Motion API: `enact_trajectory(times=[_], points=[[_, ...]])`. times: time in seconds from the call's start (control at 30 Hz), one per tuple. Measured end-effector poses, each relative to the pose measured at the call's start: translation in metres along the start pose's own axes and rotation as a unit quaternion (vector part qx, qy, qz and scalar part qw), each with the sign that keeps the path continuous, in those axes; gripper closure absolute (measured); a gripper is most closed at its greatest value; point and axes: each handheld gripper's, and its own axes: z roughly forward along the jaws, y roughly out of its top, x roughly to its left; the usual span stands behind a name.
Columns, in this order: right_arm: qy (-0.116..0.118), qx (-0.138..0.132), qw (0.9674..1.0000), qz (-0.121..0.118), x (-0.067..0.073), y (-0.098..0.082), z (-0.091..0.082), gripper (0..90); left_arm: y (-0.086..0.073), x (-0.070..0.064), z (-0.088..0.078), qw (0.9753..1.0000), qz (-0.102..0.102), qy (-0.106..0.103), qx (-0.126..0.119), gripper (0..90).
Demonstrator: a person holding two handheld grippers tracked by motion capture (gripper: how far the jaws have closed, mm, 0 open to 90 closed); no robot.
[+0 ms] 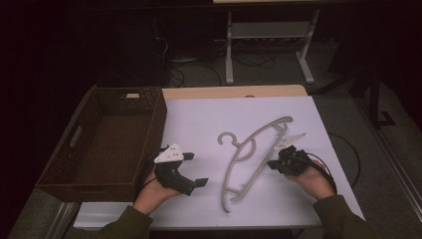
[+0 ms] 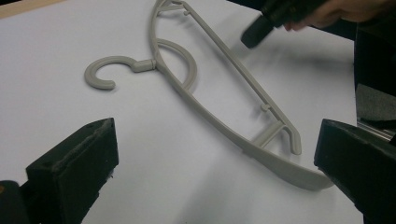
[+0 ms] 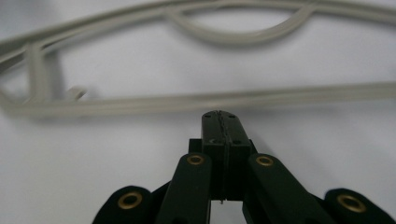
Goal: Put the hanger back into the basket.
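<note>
A grey plastic hanger lies flat on the white table top, its hook pointing left. My left gripper rests to the left of the hanger and is open with nothing between its jaws. In the left gripper view its jaws stand wide apart, facing the hanger. My right gripper is shut and empty, its tip close to the hanger's right-hand bar. In the right gripper view the closed tip sits just short of the hanger bar. The left gripper view also catches the right gripper beyond the hanger.
A dark wicker basket with nothing in it stands at the table's left side, beside my left hand. A metal frame and cables lie on the floor behind the table. The table's far wooden edge runs behind the white sheet.
</note>
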Motion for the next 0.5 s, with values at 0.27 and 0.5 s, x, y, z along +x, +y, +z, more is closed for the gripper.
enact_trajectory(times=[0.27, 0.5], points=[[0.052, 0.025, 0.9979, -0.028, 0.024, -0.008, 0.015, 89.6, 0.000, 0.000, 0.000, 1.0000, 0.003, 0.000, -0.001, 0.0], [0.064, 0.030, 0.9969, -0.034, 0.029, -0.001, 0.025, 89.6, 0.000, 0.000, -0.001, 1.0000, 0.002, 0.001, -0.002, 0.0]])
